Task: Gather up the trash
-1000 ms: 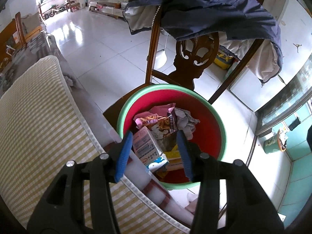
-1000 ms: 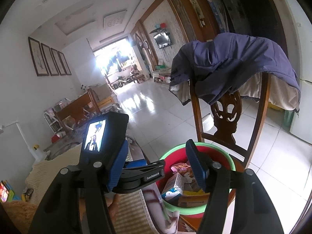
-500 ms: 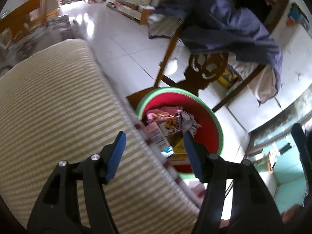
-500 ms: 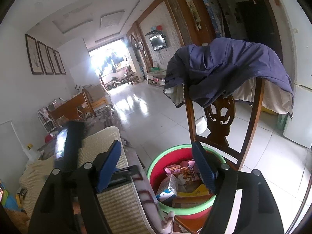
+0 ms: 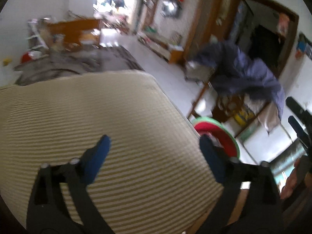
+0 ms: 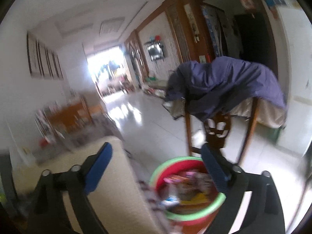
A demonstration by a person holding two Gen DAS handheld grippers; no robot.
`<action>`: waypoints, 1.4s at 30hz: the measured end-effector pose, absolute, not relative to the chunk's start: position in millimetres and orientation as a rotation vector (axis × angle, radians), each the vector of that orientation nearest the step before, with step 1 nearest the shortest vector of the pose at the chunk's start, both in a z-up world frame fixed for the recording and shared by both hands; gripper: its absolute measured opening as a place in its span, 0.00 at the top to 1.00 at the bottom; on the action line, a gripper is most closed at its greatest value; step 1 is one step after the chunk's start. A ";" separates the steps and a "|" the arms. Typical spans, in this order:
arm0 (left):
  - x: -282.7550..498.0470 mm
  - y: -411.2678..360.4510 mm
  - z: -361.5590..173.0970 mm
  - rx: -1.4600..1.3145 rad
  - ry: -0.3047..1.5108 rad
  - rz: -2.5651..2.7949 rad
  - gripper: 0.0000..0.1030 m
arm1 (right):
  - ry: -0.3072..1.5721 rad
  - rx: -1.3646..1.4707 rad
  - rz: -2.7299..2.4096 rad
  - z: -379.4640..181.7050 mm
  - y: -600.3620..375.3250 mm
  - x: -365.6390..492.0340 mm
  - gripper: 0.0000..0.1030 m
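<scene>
Left wrist view: the left gripper [image 5: 154,148] has black arms tipped with blue pads, and its jaws are opening wide with nothing caught between them. Beneath and ahead of its fingers spreads a ribbed cushion [image 5: 97,120], cream with thin olive stripes, soft-edged and rounded at the corner. Just beyond the fingertip on the right side of this view sits a round basin [image 5: 224,130], red inside with a pale green rim, only partly visible past the cushion's edge. Farther out from that side, a carved wooden chair [image 5: 220,105] carries a dark blue jacket [image 5: 243,76] with a pale lining. The picture is blurred. In the right wrist view, the right gripper [image 6: 156,159] is of the same build, and its jaws are also opening, empty. The basin [image 6: 161,171] lies just below its fingertips, toward the right-side finger, which overlaps the rim. Inside it is a heap of trash [image 6: 189,187]: crumpled wrappers in pink and yellow and some boxy packaging, too smeared to read. Under the other finger runs the cream cushion [image 6: 109,191]. Beyond the fingertips stands the chair [image 6: 216,128], draped with the smooth blue jacket [image 6: 224,85], on a glossy white tiled floor [image 6: 148,124].
</scene>
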State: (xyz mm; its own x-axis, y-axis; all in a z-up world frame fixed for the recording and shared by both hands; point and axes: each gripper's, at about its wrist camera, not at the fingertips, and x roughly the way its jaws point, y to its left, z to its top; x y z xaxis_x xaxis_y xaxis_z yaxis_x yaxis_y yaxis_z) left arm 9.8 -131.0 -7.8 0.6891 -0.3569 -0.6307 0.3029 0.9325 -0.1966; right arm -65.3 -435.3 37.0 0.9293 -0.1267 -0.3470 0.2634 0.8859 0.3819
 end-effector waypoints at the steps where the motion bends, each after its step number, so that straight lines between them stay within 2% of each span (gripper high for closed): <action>1: 3.7 -117.4 -3.0 -0.094 0.688 -0.359 0.10 | 0.302 0.462 -0.183 41.3 -427.6 -60.5 0.07; 9: -16.7 -58.3 30.2 -0.141 0.465 -0.289 0.05 | 0.291 0.281 -0.099 34.0 -335.7 -22.2 0.07; 12: -16.9 -45.4 35.7 -0.193 0.430 -0.243 0.05 | 0.394 0.205 -0.097 15.7 -312.3 -2.3 0.07; 15: -12.5 -43.3 34.9 -0.190 0.457 -0.254 0.05 | 0.448 0.185 -0.140 9.4 -307.7 7.0 0.07; 24: -17.9 -50.5 31.0 -0.118 0.444 -0.258 0.05 | 0.431 0.300 -0.177 1.3 -323.4 -4.4 0.07; 42: -11.7 -47.4 19.5 -0.129 0.481 -0.235 0.05 | 0.395 0.191 -0.115 4.8 -303.4 -6.5 0.07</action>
State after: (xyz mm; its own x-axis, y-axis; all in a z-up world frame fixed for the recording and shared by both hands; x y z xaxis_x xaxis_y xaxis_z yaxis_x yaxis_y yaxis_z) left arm -11.7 -47.4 19.5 0.8602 -0.2536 -0.4424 0.1928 0.9649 -0.1781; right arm -6.5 -303.4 4.8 0.9167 -0.0738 -0.3927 0.1481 0.9755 0.1625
